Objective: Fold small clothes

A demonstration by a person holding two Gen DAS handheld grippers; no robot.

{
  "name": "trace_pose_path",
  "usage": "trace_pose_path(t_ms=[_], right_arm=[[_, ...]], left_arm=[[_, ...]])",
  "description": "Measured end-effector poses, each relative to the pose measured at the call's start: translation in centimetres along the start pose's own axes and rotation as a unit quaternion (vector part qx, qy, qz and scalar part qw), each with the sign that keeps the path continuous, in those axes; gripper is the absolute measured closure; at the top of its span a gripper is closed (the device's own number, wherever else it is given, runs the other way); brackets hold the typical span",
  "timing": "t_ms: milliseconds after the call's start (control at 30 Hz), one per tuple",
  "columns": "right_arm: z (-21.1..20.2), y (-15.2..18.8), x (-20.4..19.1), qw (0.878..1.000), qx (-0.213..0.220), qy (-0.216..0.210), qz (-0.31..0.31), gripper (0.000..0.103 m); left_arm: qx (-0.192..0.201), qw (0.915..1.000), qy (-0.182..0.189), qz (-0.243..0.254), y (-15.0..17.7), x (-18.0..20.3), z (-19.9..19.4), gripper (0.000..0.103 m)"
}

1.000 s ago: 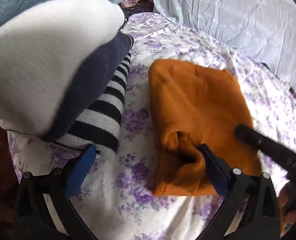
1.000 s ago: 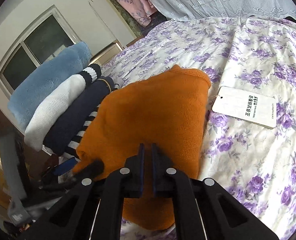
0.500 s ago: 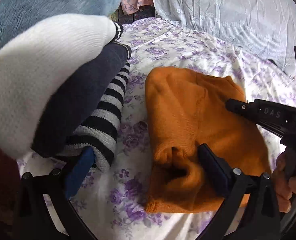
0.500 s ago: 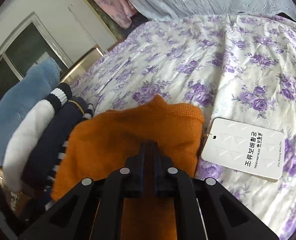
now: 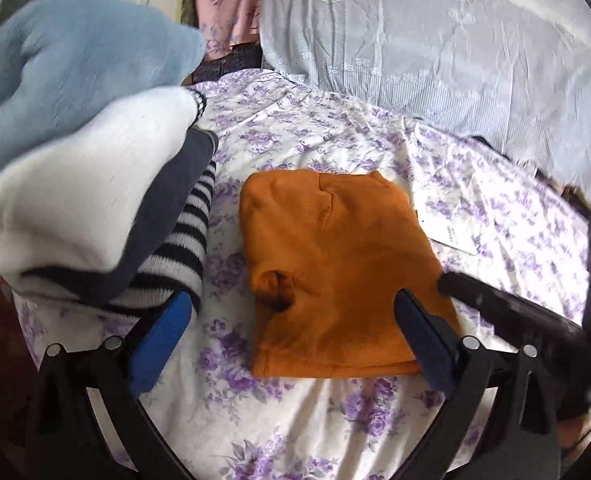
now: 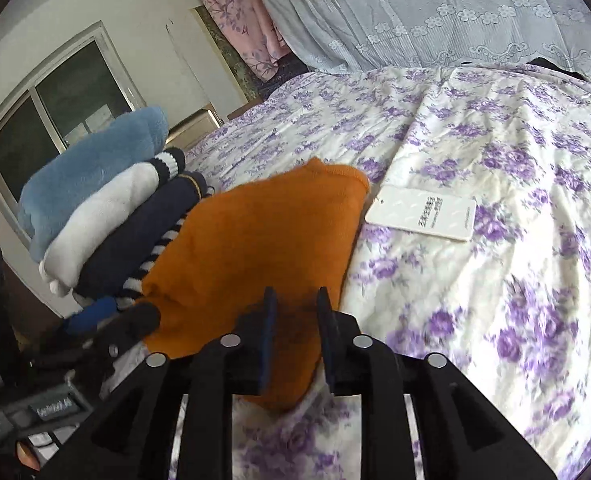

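Note:
A folded orange knit garment [image 5: 335, 272] lies flat on the floral bedsheet [image 5: 335, 420]; it also shows in the right wrist view [image 6: 255, 248]. My left gripper [image 5: 295, 336] is open and empty, its jaws wide on either side of the garment's near edge. My right gripper [image 6: 293, 312] is partly open and empty, just above the garment's near corner. To the left stands a stack of folded clothes [image 5: 95, 200], also in the right wrist view [image 6: 107, 208]: blue fleece on top, then white, navy and a striped piece.
A white paper hang tag [image 6: 421, 216] lies on the sheet right of the orange garment. A pale lace curtain [image 5: 435, 48] hangs behind the bed. A window [image 6: 43, 128] is at the left. The bed's edge is beside the stack.
My right gripper has opened from shut and let go of the orange garment. My left gripper has drawn back from the garment, which now lies flat.

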State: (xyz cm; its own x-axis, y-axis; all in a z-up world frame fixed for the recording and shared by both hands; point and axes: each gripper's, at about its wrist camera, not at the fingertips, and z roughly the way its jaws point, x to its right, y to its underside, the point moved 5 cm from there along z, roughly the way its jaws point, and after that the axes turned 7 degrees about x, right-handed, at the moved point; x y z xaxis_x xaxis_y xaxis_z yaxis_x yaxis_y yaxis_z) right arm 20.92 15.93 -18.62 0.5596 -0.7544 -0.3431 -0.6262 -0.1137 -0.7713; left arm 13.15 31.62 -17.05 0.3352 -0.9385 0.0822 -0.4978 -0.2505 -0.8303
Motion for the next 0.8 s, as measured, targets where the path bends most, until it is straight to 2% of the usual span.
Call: trace_pose_path(t_ms=[33, 100, 133, 167, 233, 300, 533, 800], right_arm=[[0.2, 0.8, 0.3, 1.0, -0.009, 0.01, 0.0, 0.066], [0.4, 1.8, 1.1, 1.0, -0.016, 0.015, 0.011, 0.065], [0.3, 1.8, 1.2, 1.0, -0.015, 0.012, 0.014, 0.065], [0.1, 1.8, 1.3, 1.0, -0.015, 0.013, 0.014, 0.065], [-0.5, 2.1, 1.1, 1.0, -0.004, 0.014, 0.012, 0.065], [-1.2, 2.3, 0.9, 1.0, 0.008, 0.017, 0.008, 0.064], [-4.1, 2.5, 0.8, 0.998, 0.048, 0.029, 0.014, 0.06], [-8.6, 3.3, -0.1, 0.995, 0.087, 0.036, 0.022, 0.049]], left_arm=[[-0.017, 0.9998, -0.002, 0.012, 0.1, 0.3, 1.0, 0.004], [-0.081, 0.9966, -0.008, 0.014, 0.7, 0.3, 4.4, 0.004], [-0.111, 0.9938, 0.004, 0.0, 1.4, -0.1, 5.9, 0.004], [-0.122, 0.9919, 0.024, -0.025, 1.6, -0.6, 6.4, 0.004], [-0.113, 0.9922, 0.033, -0.04, 1.2, -1.2, 5.5, 0.004], [-0.105, 0.9937, 0.025, -0.029, 1.3, -1.1, 4.6, 0.004], [-0.042, 0.9974, -0.037, 0.046, 0.8, 0.6, 0.0, 0.005], [-0.003, 0.9977, -0.038, 0.055, 0.4, 0.6, -5.7, 0.005]])
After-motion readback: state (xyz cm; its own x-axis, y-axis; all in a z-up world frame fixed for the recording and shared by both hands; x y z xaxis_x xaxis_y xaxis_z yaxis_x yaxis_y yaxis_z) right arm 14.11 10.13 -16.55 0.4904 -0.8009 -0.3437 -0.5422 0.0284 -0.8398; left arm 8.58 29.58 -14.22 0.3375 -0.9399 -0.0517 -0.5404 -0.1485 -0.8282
